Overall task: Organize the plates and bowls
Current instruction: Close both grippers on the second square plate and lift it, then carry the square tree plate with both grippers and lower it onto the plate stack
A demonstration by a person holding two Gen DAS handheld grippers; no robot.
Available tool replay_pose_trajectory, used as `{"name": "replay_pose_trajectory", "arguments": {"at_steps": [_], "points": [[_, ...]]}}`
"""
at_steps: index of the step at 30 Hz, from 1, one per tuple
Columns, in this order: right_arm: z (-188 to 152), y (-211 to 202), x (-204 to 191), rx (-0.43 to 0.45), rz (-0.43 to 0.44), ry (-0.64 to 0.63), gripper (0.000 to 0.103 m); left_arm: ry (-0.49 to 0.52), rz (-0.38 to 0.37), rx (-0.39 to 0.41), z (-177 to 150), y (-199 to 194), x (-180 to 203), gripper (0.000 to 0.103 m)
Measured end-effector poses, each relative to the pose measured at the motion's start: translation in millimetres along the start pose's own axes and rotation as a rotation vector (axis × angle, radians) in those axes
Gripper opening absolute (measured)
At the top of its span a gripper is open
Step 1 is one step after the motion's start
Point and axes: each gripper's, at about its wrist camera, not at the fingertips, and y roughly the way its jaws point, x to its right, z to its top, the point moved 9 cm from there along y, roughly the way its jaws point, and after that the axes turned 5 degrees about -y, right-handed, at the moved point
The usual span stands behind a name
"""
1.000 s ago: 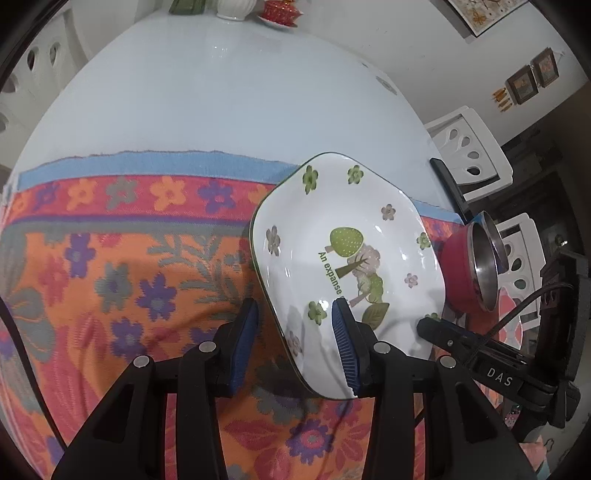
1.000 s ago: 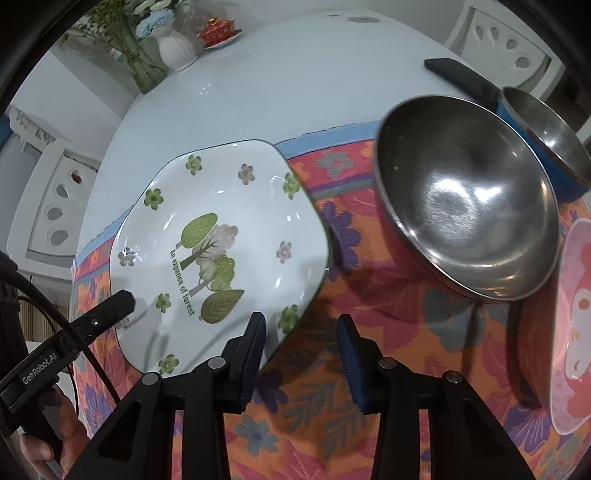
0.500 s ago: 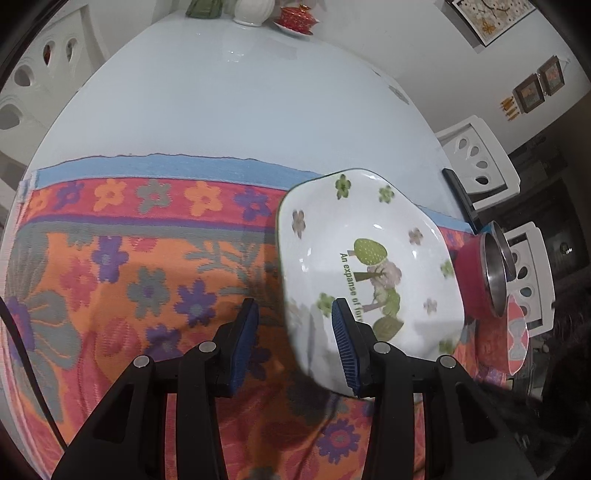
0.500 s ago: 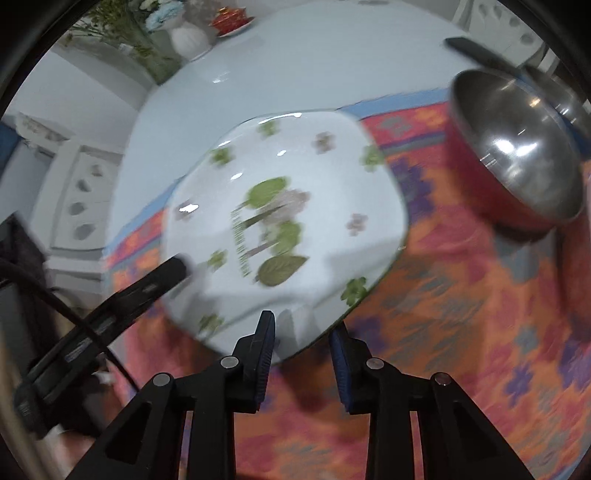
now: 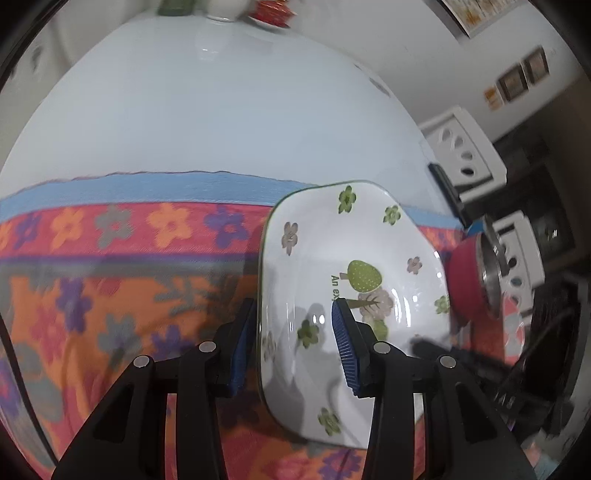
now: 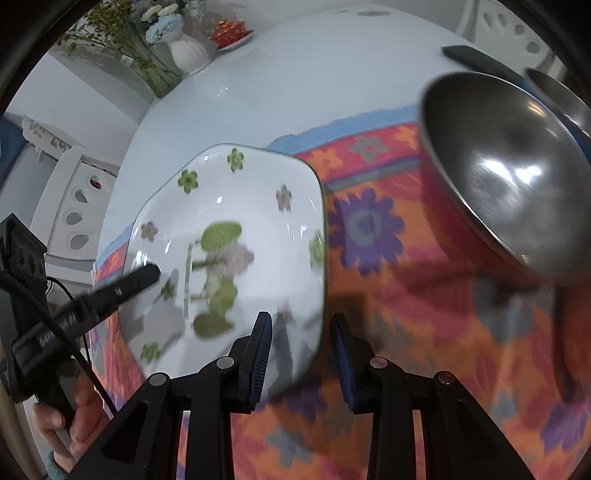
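Observation:
A white square plate (image 5: 354, 266) with green trees and flowers is tilted above the floral cloth; it also shows in the right wrist view (image 6: 236, 243). My left gripper (image 5: 291, 332) is open, its jaws standing on either side of the plate's near-left rim with a gap. My right gripper (image 6: 301, 339) is open around the plate's right edge, and whether its pads touch is unclear. A red steel bowl (image 6: 498, 166) stands right of the plate, also in the left wrist view (image 5: 471, 280). A blue bowl (image 6: 565, 99) sits behind it.
An orange floral cloth (image 5: 110, 295) covers the near part of a white table (image 5: 207, 110). A vase of flowers (image 6: 184, 48) and a red dish (image 6: 231, 31) stand at the far end. A pink plate (image 5: 515, 332) lies right. White chairs (image 5: 465, 155) surround the table.
The plate has tilted and shifted, and the view is blurred by motion. The right gripper, narrowed around the plate's edge half a second ago, has opened wider. The left jaws now straddle the plate's rim.

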Motion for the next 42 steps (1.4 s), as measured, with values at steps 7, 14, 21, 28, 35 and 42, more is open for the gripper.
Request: {"name": "replay_pose_trajectory", "arguments": {"at_steps": [7,14,21,28,35,42], "points": [[18,8,-13,0.076,-0.045,-0.185,0.033,0.130,0.053,0.055,2,2,8,0.031],[13,-15,-25,0.110,-0.028,-0.309,0.033,0.198,0.074,0.117,-10,-30,16,0.031],[-4,-33,-51,0.111,0.044,-0.329,0.033,0.191,0.106,0.181,-19,-67,17,0.031],[-17,-81,-80,0.167,0.074,-0.374,0.033,0.188,0.091,0.275,-35,-122,36,0.031],[-58,-157,-108,0.236,0.093,-0.402,0.033,0.157,0.058,0.385,-76,-202,70,0.031],[-124,-206,-121,0.243,0.101,-0.423,0.033,0.110,0.068,0.414,-145,-244,78,0.031]]}}
